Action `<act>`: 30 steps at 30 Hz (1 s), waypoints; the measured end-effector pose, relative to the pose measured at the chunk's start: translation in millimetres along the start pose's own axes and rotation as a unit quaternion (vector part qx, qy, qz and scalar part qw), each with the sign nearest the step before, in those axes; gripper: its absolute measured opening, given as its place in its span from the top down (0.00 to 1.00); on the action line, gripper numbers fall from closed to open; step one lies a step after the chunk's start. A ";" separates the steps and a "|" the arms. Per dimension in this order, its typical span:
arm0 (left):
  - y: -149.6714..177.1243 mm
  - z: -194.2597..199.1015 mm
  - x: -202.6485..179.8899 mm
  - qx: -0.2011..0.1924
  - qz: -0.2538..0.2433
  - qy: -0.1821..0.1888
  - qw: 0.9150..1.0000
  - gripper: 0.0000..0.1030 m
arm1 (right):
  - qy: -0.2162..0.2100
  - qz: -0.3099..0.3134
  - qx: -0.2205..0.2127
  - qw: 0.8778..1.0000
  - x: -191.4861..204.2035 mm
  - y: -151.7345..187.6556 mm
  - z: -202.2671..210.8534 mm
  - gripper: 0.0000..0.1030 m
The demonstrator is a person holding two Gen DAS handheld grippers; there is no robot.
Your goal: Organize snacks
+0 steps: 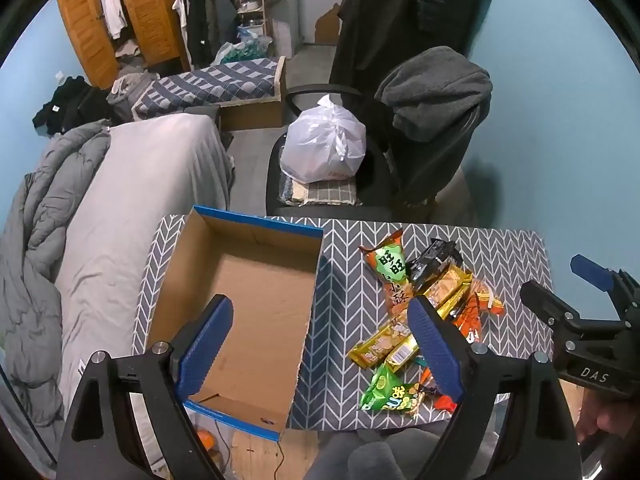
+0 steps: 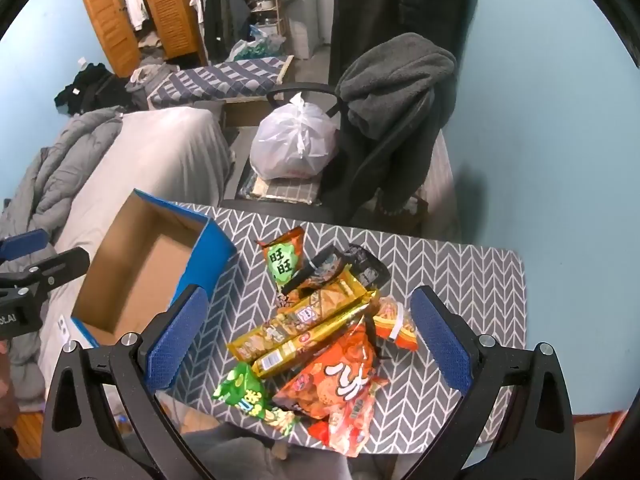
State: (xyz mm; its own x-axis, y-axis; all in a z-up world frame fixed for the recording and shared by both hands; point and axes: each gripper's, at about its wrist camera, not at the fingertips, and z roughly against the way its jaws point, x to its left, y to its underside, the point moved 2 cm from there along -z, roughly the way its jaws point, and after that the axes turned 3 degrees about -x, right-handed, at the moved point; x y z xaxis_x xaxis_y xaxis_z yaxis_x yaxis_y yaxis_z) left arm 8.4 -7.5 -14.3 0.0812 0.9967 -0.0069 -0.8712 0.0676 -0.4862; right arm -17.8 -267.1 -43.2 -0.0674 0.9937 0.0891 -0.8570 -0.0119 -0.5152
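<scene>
An empty open cardboard box (image 1: 256, 280) with blue outer walls sits on the left of a small table; it also shows in the right wrist view (image 2: 148, 272). A pile of snack packs (image 2: 320, 328) lies to its right: gold bars (image 2: 300, 320), an orange bag (image 2: 340, 384), a green pack (image 2: 244, 392), a black pack (image 2: 360, 268). The pile shows in the left wrist view (image 1: 424, 304). My left gripper (image 1: 320, 344) is open and empty, above the box's right wall. My right gripper (image 2: 308, 344) is open and empty, above the pile.
The table has a grey chevron cloth (image 2: 460, 272). Behind it stands an office chair (image 1: 384, 168) with a white plastic bag (image 1: 324, 144) and a grey garment. A bed with grey bedding (image 1: 132, 200) lies left of the table. A blue wall (image 2: 540, 120) is at right.
</scene>
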 end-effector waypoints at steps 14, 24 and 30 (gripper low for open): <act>-0.3 4.4 -4.1 -0.003 -0.010 0.009 1.000 0.12 | -0.001 -0.003 0.001 1.000 -2.3 5.9 2.2 0.03; -0.5 3.7 -6.6 0.001 -0.008 0.012 1.000 0.12 | -0.001 -0.004 0.002 1.000 -2.3 5.4 1.7 0.03; 0.2 1.3 -9.6 0.003 -0.011 0.015 1.000 0.12 | 0.000 -0.008 0.005 1.000 -7.0 9.7 2.3 0.03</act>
State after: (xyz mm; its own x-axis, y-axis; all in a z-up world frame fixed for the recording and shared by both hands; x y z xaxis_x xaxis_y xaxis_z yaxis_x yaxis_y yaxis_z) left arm 6.9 -17.0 -13.2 0.1138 0.9933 -0.0219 -0.8717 0.0893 -0.4819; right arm -26.8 -274.4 -46.8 -0.0546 0.9938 0.0970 -0.8627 0.0020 -0.5057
